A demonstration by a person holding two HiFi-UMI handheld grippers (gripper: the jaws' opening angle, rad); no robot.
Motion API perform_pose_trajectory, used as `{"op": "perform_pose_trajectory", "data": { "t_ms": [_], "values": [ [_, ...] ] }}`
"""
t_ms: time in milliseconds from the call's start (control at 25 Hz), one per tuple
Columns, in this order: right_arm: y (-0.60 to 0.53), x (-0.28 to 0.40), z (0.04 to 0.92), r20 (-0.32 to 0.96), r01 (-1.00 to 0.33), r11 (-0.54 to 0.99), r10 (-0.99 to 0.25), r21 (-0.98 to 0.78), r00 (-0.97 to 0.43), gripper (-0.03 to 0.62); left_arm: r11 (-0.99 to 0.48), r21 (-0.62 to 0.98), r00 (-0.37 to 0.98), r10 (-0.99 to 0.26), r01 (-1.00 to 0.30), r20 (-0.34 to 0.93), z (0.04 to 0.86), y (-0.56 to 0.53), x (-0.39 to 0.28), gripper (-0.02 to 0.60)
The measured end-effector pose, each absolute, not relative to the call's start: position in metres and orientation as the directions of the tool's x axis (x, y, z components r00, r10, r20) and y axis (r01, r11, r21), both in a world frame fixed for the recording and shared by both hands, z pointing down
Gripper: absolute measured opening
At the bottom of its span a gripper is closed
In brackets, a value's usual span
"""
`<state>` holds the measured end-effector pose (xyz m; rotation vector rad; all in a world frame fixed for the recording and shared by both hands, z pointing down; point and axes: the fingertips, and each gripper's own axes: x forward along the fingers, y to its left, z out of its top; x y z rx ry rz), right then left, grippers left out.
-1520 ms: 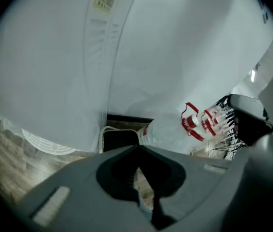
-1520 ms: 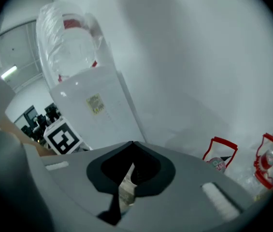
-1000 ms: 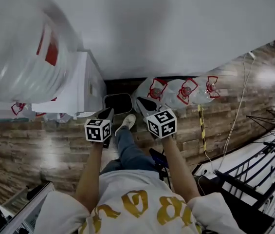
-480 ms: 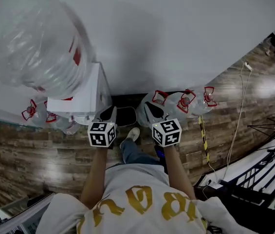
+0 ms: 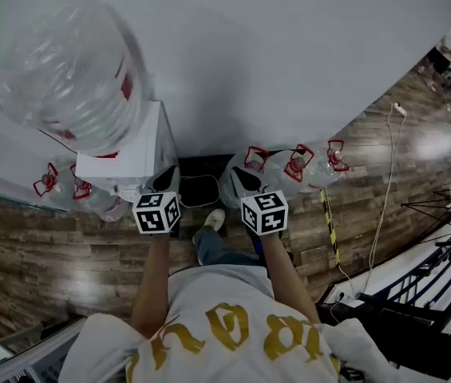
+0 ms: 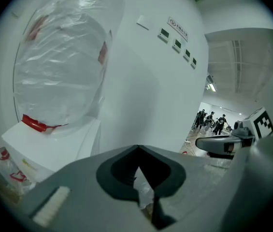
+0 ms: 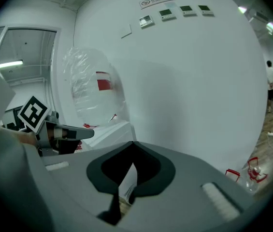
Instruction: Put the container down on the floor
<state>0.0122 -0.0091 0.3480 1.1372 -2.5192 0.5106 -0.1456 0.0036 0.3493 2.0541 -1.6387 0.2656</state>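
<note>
A big clear water container point(image 5: 73, 78) wrapped in plastic film, with a red label, stands upside down on a white dispenser point(image 5: 133, 154) against the wall. It also shows in the left gripper view as the container point(image 6: 59, 66) and in the right gripper view as the container point(image 7: 95, 88). My left gripper point(image 5: 164, 182) and right gripper point(image 5: 245, 179) are held side by side in front of me, level with the dispenser's front and apart from the container. The left gripper point(image 6: 137, 146) and right gripper point(image 7: 133, 142) are both shut with nothing in them.
Several clear jugs with red caps point(image 5: 293, 166) lie on the wooden floor at the wall to the right, and more jugs point(image 5: 73, 191) lie left of the dispenser. A dark bin point(image 5: 199, 190) stands by my foot. A white cable point(image 5: 381, 190) and a striped strip point(image 5: 330, 222) run across the floor. People point(image 6: 208, 120) stand far off.
The head view has swung, so the container now sits lower and nearer the middle. Both grippers stay shut and side by side, shifted slightly left.
</note>
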Motion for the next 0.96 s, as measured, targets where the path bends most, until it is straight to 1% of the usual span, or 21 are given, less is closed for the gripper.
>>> {"op": "perform_pose_trajectory", "data": {
  "t_ms": [360,600,720,960],
  "values": [
    [-0.003,0.021,0.345,0.441,-0.774,0.617,-0.660,-0.144,-0.608,0.029,-0.137,0.240,0.232,-0.873,-0.961,0.430,0.346,0.016,-0.153,0.002],
    [0.002,0.039,0.352,0.454,-0.795,0.587,-0.673,-0.152,-0.584,0.029,-0.141,0.222,0.228,-0.872,-0.965,0.433,0.346,0.015,-0.148,0.002],
    [0.004,0.040,0.355,0.459,-0.798,0.581,-0.672,-0.159,-0.581,0.029,-0.150,0.176,0.214,-0.875,-0.973,0.434,0.342,0.015,-0.147,0.002],
    [0.006,0.037,0.359,0.464,-0.793,0.587,-0.664,-0.163,-0.586,0.029,-0.135,0.178,0.201,-0.878,-0.975,0.435,0.341,0.018,-0.150,0.002]
  ]
}}
